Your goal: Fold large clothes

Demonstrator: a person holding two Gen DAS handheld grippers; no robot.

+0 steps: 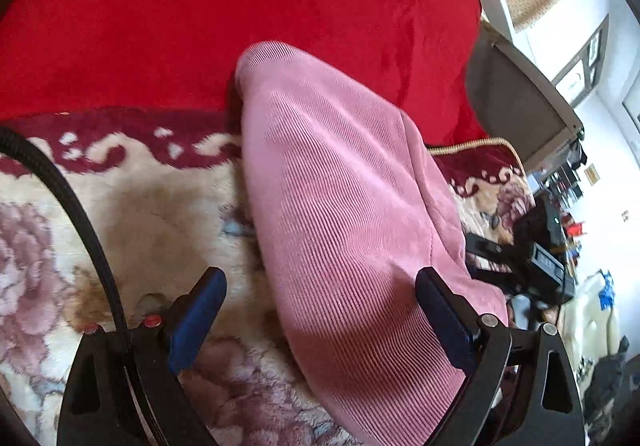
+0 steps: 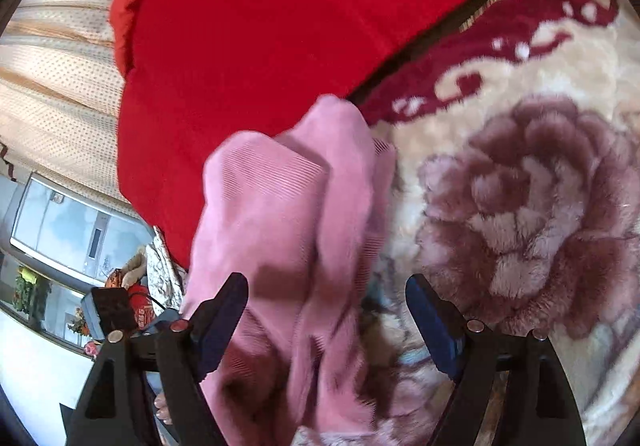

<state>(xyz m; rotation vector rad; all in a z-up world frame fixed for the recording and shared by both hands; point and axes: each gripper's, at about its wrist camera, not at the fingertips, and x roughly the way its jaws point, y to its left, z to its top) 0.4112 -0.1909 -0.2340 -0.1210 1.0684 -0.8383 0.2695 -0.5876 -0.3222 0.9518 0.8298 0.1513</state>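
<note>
A large pink ribbed garment (image 1: 340,206) lies in a long lump across the floral blanket (image 1: 140,206), its far end reaching onto the red cover (image 1: 240,6). My left gripper (image 1: 320,290) hovers over its near part, jaws wide open, not pressing the cloth. In the right wrist view the same pink garment (image 2: 280,206) is bunched and blurred. It hangs loose under the left finger of my right gripper (image 2: 326,296), which is open, with its pads off the cloth.
The red cover (image 2: 260,26) takes up the far half of the bed, and the floral blanket (image 2: 520,186) the near half. A black cable (image 1: 80,214) crosses at left. Beyond the bed are curtains (image 2: 52,86), a grey chair back (image 1: 512,98) and a black device (image 1: 536,250).
</note>
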